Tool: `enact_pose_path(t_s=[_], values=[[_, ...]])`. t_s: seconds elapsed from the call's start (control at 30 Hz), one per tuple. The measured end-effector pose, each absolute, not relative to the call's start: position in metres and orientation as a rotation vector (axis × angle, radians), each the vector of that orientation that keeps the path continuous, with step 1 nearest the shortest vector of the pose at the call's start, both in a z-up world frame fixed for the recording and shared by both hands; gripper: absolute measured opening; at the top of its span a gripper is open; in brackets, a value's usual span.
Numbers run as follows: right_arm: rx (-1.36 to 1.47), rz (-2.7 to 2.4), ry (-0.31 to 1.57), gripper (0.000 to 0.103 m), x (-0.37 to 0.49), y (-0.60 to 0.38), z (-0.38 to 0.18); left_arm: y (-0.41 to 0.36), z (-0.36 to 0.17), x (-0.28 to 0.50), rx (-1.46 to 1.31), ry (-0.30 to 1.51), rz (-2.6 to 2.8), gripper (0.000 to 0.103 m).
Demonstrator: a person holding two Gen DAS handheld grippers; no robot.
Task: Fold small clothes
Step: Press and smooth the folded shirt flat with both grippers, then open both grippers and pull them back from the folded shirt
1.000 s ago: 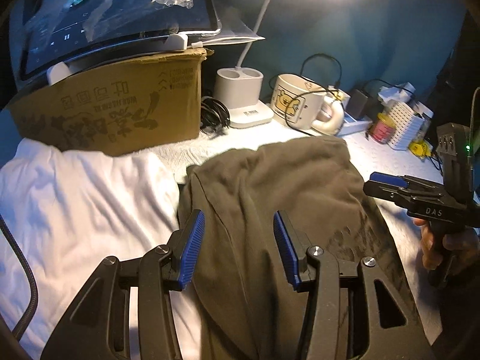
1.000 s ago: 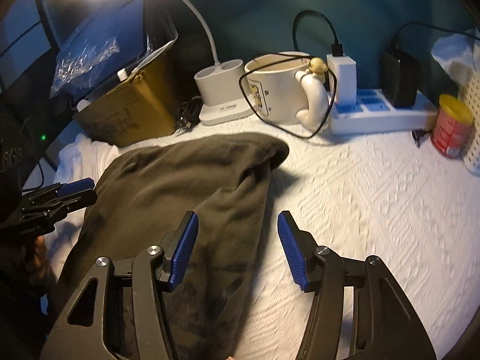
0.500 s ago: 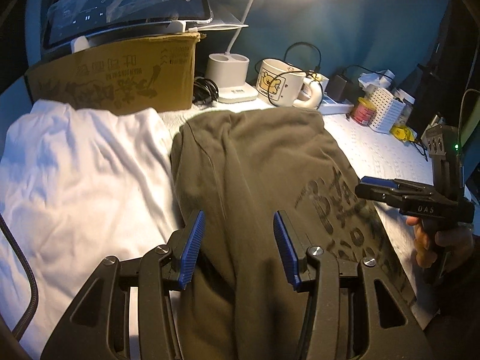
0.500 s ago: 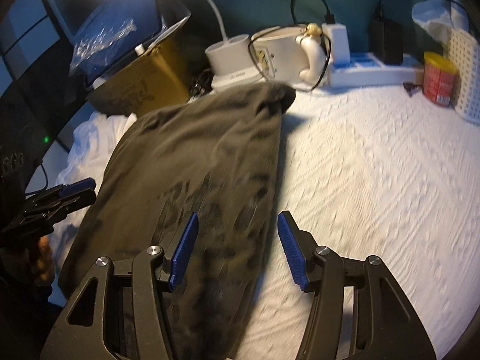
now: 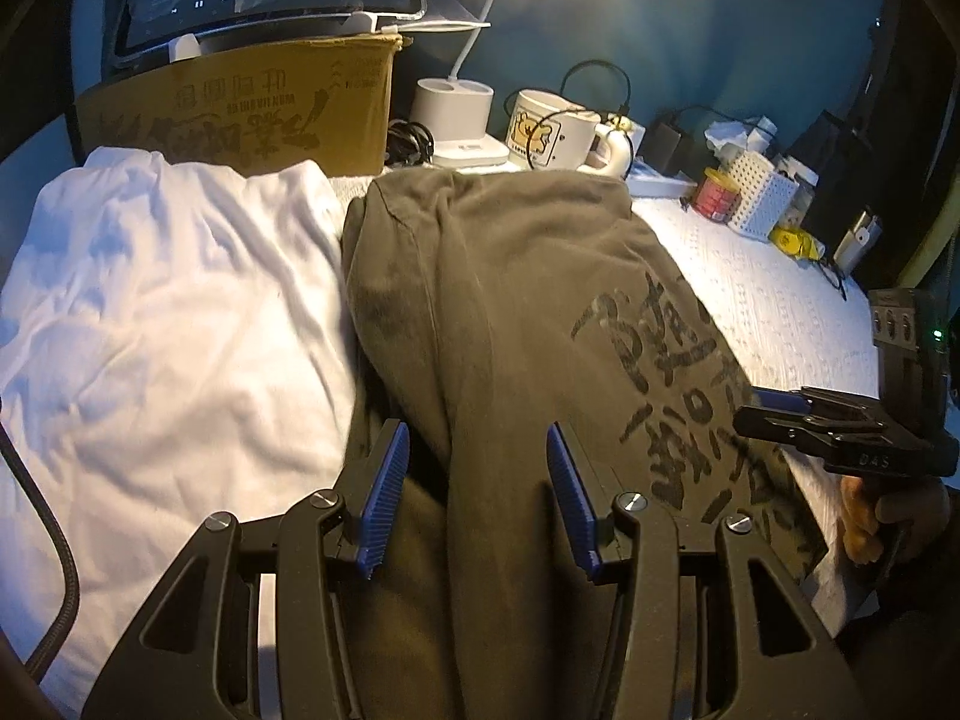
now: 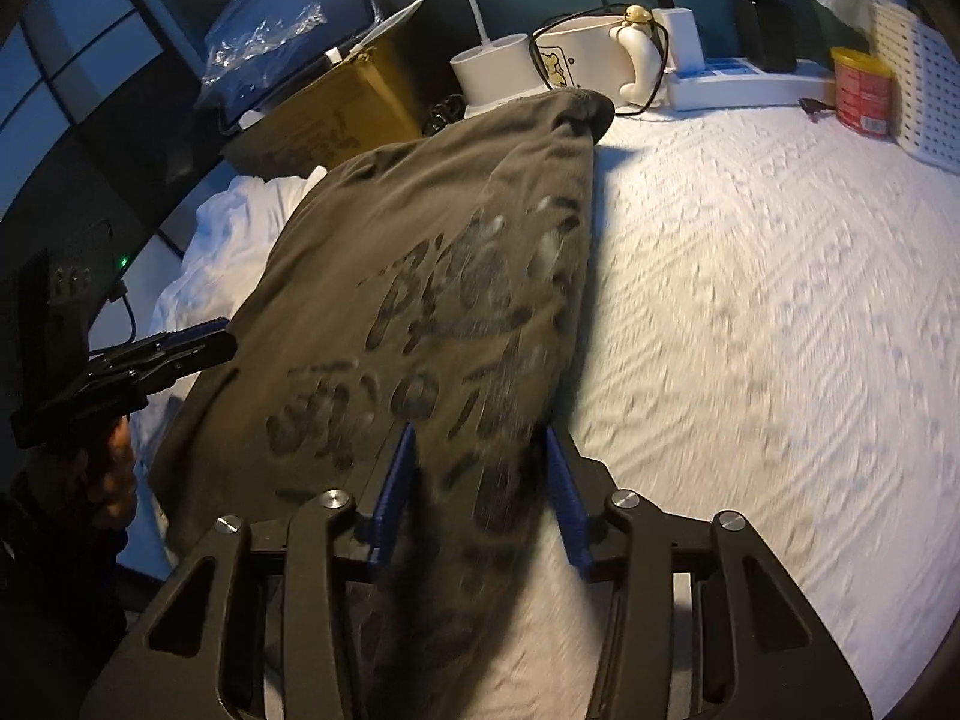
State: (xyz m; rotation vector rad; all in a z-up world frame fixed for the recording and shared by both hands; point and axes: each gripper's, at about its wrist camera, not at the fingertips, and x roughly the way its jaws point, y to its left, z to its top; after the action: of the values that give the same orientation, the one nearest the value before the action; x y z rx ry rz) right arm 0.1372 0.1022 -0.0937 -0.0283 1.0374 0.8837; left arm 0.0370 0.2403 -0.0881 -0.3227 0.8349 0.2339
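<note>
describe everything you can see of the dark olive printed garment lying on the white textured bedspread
The dark olive printed garment looks like soft cotton, folded into a long strip with dark brush-style lettering across its top face. It lies flat on the white textured bedspread, its left edge against a crumpled white garment, its far end near a cream mug. The right gripper has just been closing around its near right edge; the left gripper straddles its near end, open.

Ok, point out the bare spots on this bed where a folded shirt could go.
The widest free patch is the white bedspread right of the olive shirt, bordered at the back by the power strip and red can. Left is taken by the white shirt. The back edge is crowded: cardboard box, lamp base, mug.
</note>
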Motion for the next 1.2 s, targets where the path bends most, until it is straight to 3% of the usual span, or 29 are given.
enact_pose_path(t_s=[0.07, 0.13, 0.33, 0.4, 0.5, 0.57, 0.6, 1.2], values=[[-0.019, 0.888, 1.028, 0.046, 0.127, 0.099, -0.093, 0.238, -0.093, 0.035, -0.317, 0.854, 0.239, 0.048], [-0.021, 0.892, 1.032, 0.037, 0.119, 0.099, -0.093, 0.236, -0.099, 0.032, -0.321, 0.874, 0.244, 0.048], [-0.002, 0.893, 1.034, 0.034, 0.099, 0.095, -0.092, 0.23, -0.106, 0.018, -0.319, 0.873, 0.247, 0.048], [0.0, 0.894, 1.038, 0.024, 0.095, 0.096, -0.092, 0.23, -0.108, 0.015, -0.329, 0.88, 0.247, 0.048], [0.031, 0.894, 1.049, 0.024, 0.09, 0.094, -0.093, 0.231, -0.111, 0.011, -0.369, 0.898, 0.228, 0.046], [0.048, 0.892, 1.056, 0.02, 0.088, 0.093, -0.092, 0.23, -0.11, 0.008, -0.366, 0.899, 0.22, 0.039], [0.049, 0.89, 1.059, 0.015, 0.087, 0.093, -0.092, 0.229, -0.11, 0.007, -0.371, 0.9, 0.207, 0.03], [0.059, 0.907, 1.044, 0.015, 0.05, 0.08, -0.091, 0.213, -0.104, -0.018, -0.31, 0.923, 0.257, 0.027]])
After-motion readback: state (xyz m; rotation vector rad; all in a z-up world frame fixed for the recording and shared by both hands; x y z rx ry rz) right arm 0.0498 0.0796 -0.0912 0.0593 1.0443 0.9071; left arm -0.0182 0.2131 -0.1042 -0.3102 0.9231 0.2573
